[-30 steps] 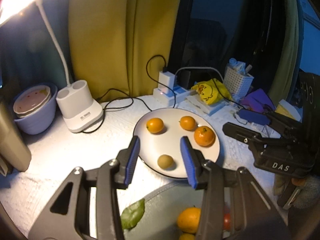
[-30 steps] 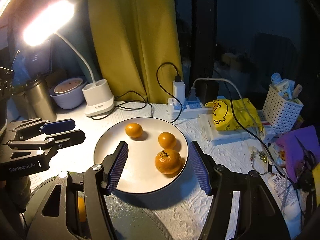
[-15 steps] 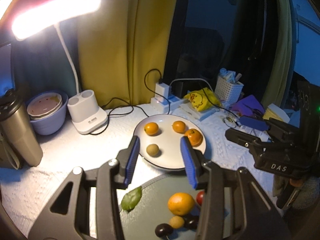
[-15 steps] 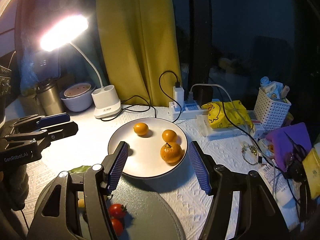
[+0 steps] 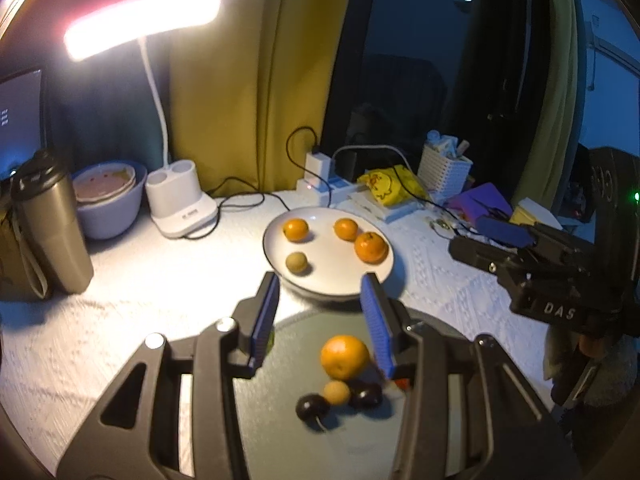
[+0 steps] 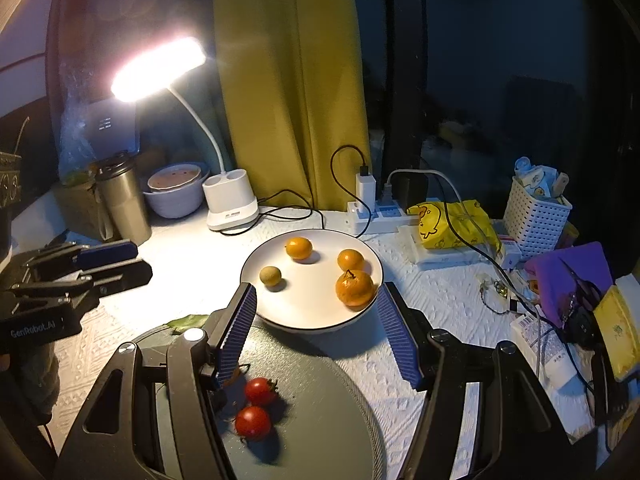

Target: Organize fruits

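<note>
From the left wrist, the left gripper (image 5: pixel 322 316) hangs with fingers narrowly parted, holding nothing, above a dark tray (image 5: pixel 280 432) of fruit. From the right wrist, the right gripper (image 6: pixel 316 334) gapes wide and empty before the white plate (image 6: pixel 316 312) with four fruits.

White plate (image 6: pixel 256 268) holds three orange fruits and one tan fruit (image 6: pixel 271 276); grey tray (image 6: pixel 320 420) carries two red tomatoes (image 6: pixel 260 391); yellow curtain (image 6: pixel 288 80); purple bowl (image 6: pixel 176 200); white embossed cloth (image 5: pixel 160 264)
</note>
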A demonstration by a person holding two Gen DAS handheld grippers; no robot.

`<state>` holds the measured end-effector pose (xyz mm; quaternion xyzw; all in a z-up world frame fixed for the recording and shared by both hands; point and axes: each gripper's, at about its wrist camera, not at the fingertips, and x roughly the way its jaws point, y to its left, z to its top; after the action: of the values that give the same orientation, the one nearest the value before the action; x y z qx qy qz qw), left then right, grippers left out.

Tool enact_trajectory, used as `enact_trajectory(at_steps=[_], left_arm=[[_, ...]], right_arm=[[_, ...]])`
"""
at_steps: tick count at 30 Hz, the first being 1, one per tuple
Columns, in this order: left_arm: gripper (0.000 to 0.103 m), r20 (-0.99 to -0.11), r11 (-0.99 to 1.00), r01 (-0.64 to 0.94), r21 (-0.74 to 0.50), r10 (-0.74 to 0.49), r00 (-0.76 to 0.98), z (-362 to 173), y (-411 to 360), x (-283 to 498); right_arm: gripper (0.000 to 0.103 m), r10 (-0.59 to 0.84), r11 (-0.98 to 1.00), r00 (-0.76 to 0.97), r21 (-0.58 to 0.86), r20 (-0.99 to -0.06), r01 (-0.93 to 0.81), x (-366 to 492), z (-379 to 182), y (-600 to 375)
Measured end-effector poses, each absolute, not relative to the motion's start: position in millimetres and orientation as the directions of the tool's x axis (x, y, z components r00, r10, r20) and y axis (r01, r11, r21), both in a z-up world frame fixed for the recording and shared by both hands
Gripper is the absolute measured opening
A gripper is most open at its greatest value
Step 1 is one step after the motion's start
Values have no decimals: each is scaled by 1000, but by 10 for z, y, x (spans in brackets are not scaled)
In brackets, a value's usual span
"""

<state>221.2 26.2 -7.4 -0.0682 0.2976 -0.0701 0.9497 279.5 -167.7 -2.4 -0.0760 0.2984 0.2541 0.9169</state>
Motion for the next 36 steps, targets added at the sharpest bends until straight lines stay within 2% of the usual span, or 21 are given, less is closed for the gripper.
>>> enact_trajectory(at_steps=[16, 36], left_arm=[[44, -586, 978, 73, -193, -174, 792, -305, 253, 1850], [45, -672, 983, 13, -181, -133, 729, -802, 329, 1904]], right_arm=[[66, 419, 855, 684, 7, -597, -518, 2427, -65, -1706], [66, 425, 850, 622, 54, -657, -524, 2431, -488, -1688]])
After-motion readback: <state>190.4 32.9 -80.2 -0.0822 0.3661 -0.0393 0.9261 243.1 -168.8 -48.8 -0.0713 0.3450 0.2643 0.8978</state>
